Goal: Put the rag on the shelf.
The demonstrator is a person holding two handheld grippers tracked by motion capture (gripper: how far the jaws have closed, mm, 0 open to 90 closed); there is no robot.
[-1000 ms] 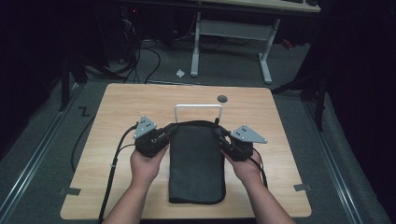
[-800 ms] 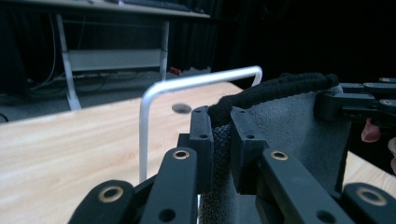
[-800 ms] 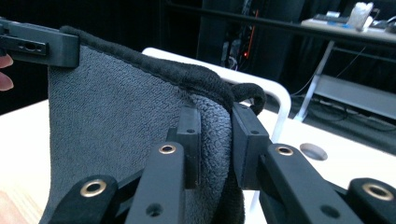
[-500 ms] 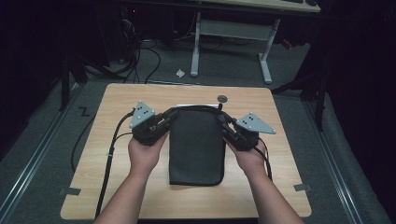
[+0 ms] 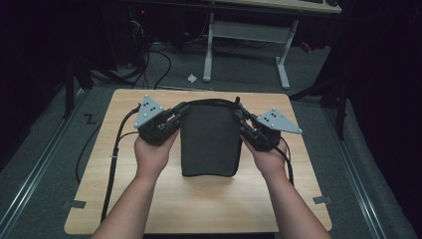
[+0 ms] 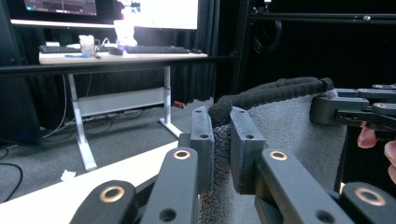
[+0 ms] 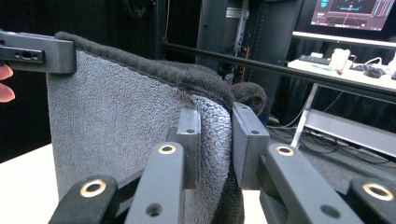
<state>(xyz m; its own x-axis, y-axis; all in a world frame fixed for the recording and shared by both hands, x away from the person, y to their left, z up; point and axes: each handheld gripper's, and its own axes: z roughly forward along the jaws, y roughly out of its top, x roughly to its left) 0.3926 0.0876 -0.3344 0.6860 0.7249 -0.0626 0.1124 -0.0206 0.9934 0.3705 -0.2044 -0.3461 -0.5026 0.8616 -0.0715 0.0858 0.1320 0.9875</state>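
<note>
The dark towel point(image 5: 209, 142) hangs lengthwise toward the table point(image 5: 199, 209), its top corners pinched by the left hand-held gripper point(image 5: 176, 113) and right hand-held gripper point(image 5: 240, 118), stretched level between them.

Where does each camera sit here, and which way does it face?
High view: above the person's side, looking forward and down on the table; forearms, left tongs, right tongs show.
Left gripper view: rides the left tongs, looking along jaws clamped on the towel.
Right gripper view: rides the right tongs, jaws on the towel's other corner.
Shared: the towel.
</note>
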